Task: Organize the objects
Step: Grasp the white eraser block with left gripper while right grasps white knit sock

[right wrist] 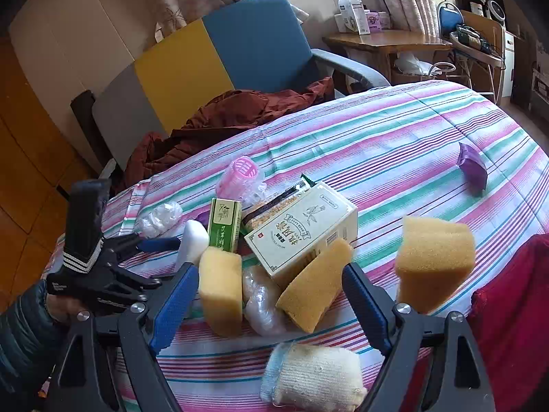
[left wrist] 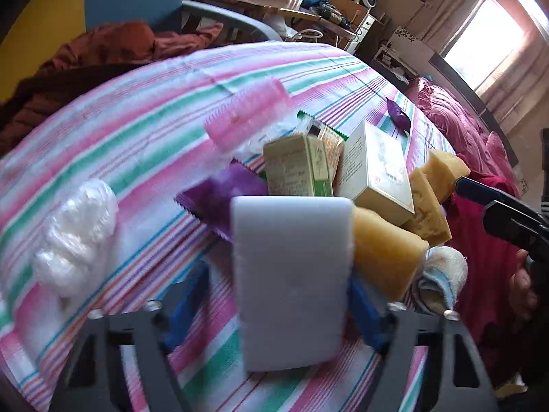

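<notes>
White rectangular foam block [left wrist: 291, 281] sits between the left gripper [left wrist: 278, 305]'s blue pads, beside the pile on the striped bedcover [left wrist: 144, 130].

Whether those pads press it yet I cannot tell. The right gripper [right wrist: 271, 305] hangs wide and empty over a yellow sponge wedge [right wrist: 314, 285]. Likely next: firm the grip, then lift clear.

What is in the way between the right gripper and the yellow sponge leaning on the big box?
Nothing visible. The leaning yellow sponge sits just ahead of the right gripper, whose jaws are open. The knitted cloth lies lower, nearer the camera.
</notes>
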`<state>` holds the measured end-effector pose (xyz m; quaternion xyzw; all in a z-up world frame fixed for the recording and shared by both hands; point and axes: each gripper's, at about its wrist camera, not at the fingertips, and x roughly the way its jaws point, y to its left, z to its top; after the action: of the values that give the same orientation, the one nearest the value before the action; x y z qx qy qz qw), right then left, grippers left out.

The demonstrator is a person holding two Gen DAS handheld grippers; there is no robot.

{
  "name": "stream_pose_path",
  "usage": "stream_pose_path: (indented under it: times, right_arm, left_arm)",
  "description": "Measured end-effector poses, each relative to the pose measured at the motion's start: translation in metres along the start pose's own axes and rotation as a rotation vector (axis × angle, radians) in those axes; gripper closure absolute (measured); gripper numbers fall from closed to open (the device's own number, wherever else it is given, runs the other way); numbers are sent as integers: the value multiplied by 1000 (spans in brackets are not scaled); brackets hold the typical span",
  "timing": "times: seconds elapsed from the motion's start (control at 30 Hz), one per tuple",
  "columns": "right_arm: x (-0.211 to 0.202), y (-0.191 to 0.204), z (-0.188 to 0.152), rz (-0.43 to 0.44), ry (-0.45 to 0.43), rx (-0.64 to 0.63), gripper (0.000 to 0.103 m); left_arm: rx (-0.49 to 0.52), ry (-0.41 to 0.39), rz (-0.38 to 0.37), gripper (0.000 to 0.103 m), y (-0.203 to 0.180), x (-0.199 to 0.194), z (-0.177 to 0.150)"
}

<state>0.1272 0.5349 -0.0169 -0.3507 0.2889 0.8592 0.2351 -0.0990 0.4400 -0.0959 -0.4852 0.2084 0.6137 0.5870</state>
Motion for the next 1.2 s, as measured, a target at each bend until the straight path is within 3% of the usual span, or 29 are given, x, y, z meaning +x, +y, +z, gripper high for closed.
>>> stream_pose_path:
  times: [0.03,0.2,0.33,0.5,0.73,0.9,1.07,1.2]
  right_arm:
    - [0,-1,0,-1,1,4,16]
    - [-1,-2,1,-5,-2,8,16]
    - [0,-1,1,-3,4,6,16]
    - [5,3,-2,0,36,-12,16]
    - [7,3,-9,16,111,-4,16]
    - [-3,22,-11,1,207,-176,16]
    - [8,42,-36,-110,374,-481,15]
    - [33,32,-51,-260,462,-540,15]
  left_arm:
    - [-9,-6,8,49,0,-2,-1]
    - [-95,-42,53,49,-5,-17,-12]
    - [-134,-86,135,49,-17,-36,-31]
    - [-194,-149,136,49,-33,-70,-66]
    - [-190,-198,141,49,-61,-107,-115]
    - [-207,-231,137,49,-66,-130,-144]
    - [-249,-287,124,48,-66,-151,-168]
    - [-276,-323,121,48,-65,-165,-184]
